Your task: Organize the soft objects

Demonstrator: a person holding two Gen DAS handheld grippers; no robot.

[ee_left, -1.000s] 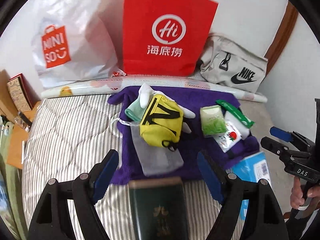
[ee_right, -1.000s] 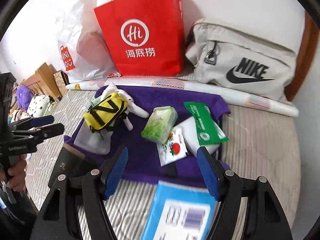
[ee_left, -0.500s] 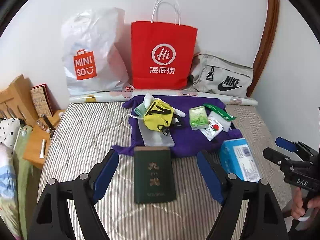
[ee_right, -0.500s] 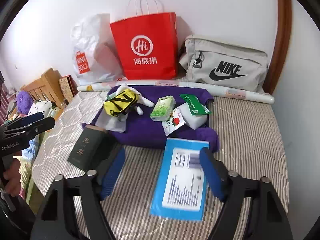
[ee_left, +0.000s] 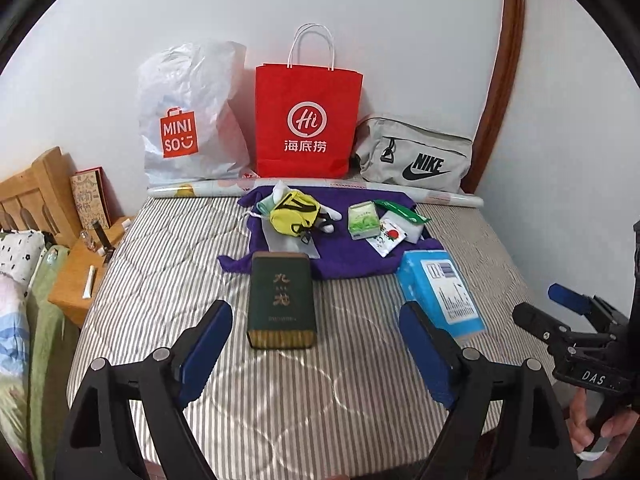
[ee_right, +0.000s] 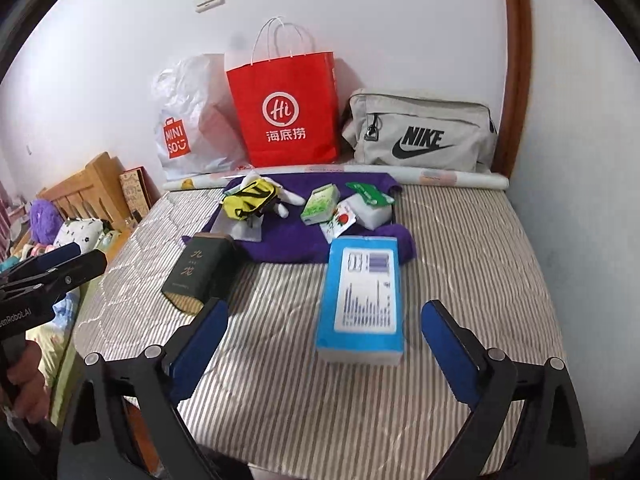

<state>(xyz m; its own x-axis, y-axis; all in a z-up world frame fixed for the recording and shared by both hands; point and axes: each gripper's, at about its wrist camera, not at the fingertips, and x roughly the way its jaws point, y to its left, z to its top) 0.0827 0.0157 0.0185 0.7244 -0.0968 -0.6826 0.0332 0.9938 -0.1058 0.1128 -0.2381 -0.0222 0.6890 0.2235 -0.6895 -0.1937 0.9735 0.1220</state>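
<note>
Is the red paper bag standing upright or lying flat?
Upright. The red paper bag stands against the wall, its white handles pointing up, at the far edge of the bed.

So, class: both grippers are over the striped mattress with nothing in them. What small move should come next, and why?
Probably bring the right gripper forward and down over the blue pack. Its jaws have just been opening and stand wide with nothing between them, and the pack lies straight ahead on the mattress. The left gripper is likewise open, facing the green box.
</note>
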